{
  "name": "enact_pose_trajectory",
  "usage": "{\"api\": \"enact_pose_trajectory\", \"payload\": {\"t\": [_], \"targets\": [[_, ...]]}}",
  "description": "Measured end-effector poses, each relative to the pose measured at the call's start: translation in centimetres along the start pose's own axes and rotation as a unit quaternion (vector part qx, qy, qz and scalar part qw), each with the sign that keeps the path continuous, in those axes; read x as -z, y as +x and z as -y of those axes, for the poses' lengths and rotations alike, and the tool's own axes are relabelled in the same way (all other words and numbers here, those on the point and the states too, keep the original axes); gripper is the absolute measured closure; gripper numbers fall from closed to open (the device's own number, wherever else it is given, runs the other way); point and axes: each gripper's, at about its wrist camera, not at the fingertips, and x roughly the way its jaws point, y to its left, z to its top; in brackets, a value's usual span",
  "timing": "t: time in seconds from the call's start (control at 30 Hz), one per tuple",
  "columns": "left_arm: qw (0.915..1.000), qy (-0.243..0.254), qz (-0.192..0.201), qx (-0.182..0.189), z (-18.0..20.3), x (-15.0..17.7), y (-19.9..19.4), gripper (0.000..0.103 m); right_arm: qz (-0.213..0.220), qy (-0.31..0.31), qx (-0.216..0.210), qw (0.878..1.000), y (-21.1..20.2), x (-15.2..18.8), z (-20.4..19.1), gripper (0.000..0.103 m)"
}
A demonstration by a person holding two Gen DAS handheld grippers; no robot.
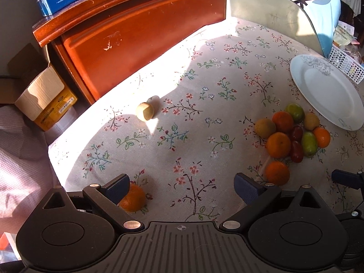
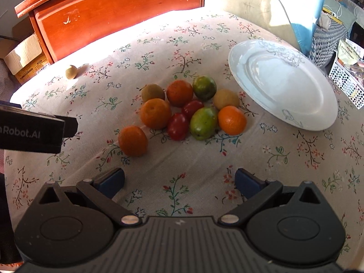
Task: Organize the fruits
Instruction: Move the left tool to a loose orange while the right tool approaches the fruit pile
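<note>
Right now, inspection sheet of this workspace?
Surface: floral tablecloth, sunlit at far edge.
Job's things: fruit cluster of oranges, green and red fruits; white plate bare; lone kiwi; stray orange by the left gripper's finger.
Clutter: white perforated basket.
Grippers: left gripper open; right gripper open, both holding nothing.
Cables: nothing seen on the cloth.
Surroundings: wooden cabinet, cardboard box.

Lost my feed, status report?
Both grippers open, empty. Fruit pile beside bare plate; strays: orange, kiwi. Path clear.
</note>
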Motion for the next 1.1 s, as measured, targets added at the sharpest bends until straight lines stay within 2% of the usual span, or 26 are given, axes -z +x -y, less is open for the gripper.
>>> {"api": "enact_pose_trajectory", "payload": {"t": [0.33,0.5,1.1], "targets": [[0.9999,0.001,-0.005,-0.01,-0.6,0.5,-0.4,0.004,-0.032,0.114,0.004,0.993,-1.9,-0.3,1.5,0.001],[0.9998,0.001,-0.008,-0.019,-1.0,0.7,-0.5,0.004,-0.038,0.133,0.022,0.99,-2.4,-0.7,2.0,0.001],[0.9994,0.012,-0.022,-0.025,-0.3,1.4,-0.6,0.004,-0.041,0.108,0.035,0.993,-2.8,-1.0,1.1,0.001]]}}
